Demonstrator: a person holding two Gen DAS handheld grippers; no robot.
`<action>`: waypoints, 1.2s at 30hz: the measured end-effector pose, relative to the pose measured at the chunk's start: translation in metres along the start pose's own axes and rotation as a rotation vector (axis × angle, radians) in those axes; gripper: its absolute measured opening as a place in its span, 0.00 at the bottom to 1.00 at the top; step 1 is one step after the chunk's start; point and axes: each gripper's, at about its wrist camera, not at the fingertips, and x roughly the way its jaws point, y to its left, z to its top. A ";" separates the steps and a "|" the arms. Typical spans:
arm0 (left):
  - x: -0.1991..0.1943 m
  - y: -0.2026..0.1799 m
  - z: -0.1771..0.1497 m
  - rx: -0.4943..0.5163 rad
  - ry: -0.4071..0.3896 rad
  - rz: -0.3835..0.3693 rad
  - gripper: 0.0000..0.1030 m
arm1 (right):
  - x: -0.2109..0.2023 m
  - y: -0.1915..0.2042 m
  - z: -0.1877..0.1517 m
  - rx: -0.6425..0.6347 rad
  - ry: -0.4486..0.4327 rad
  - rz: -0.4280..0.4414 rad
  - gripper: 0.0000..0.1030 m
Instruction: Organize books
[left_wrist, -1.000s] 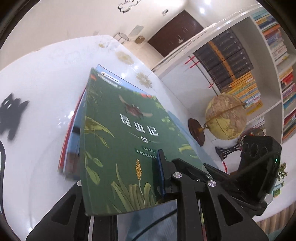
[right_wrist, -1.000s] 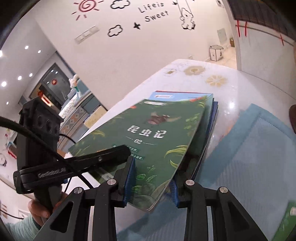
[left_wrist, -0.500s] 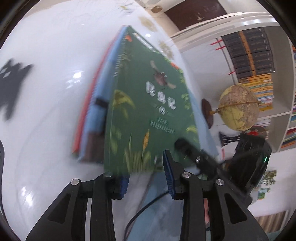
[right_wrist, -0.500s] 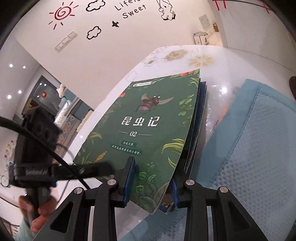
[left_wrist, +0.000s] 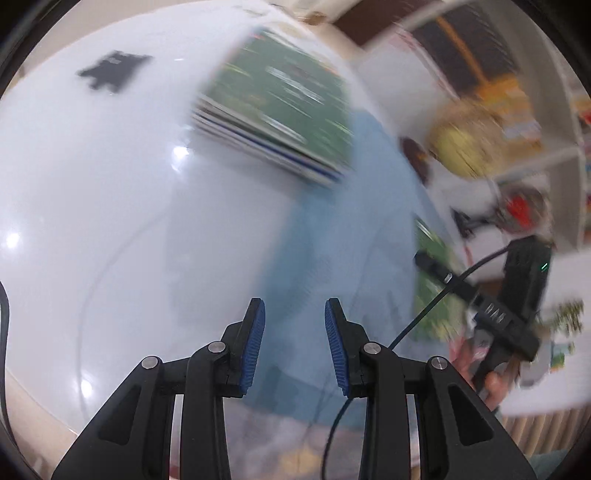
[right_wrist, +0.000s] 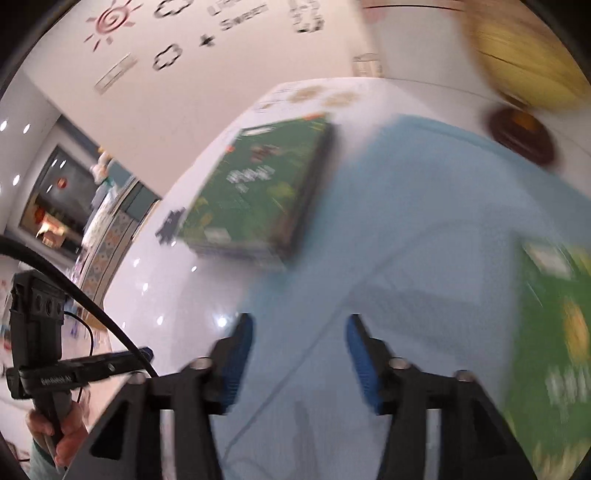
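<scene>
Left gripper (left_wrist: 294, 345): its blue-padded jaws are standing narrowly apart with nothing between them, hanging over the edge of a pale blue mat (left_wrist: 332, 236).
Right gripper (right_wrist: 299, 354): its jaws have just been opening and are now gaping moderately wide, empty, pointing down over the same blue mat (right_wrist: 424, 221).
Stack of books (left_wrist: 273, 114): it is lying flat on the white table (left_wrist: 92, 203), well apart from both grippers, its near corner just reaching the mat's far edge; in the right wrist view the stack (right_wrist: 258, 195) is sitting ahead and to the left of the jaws.
Top cover: it is showing green with white lettering, too blurred to read.
Book count: the stack's edge is showing several layers, but motion blur is keeping the number from being counted.
Second green book (right_wrist: 554, 350): one is lying alone on the mat at the right edge of the right wrist view, its print blurred.
Left gripper's handle (right_wrist: 37, 332): a hand (right_wrist: 62, 435) is gripping it; the white label on its bar is too smeared to read.
Wall writing (right_wrist: 240, 18): a word like "Sweet" is showing in part, beside one sun drawing and two cloud outlines.
Globe (left_wrist: 469, 144): one is standing beyond the mat on a dark round base (right_wrist: 521, 136).
</scene>
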 end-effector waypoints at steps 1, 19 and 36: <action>0.003 -0.013 -0.013 0.021 0.001 -0.022 0.30 | -0.017 -0.010 -0.021 0.018 -0.009 -0.013 0.53; 0.097 -0.259 -0.151 0.303 0.094 -0.115 0.51 | -0.231 -0.278 -0.233 0.711 -0.171 -0.095 0.54; 0.312 -0.485 -0.204 0.481 0.156 -0.073 0.52 | -0.341 -0.481 -0.217 0.446 -0.184 -0.413 0.43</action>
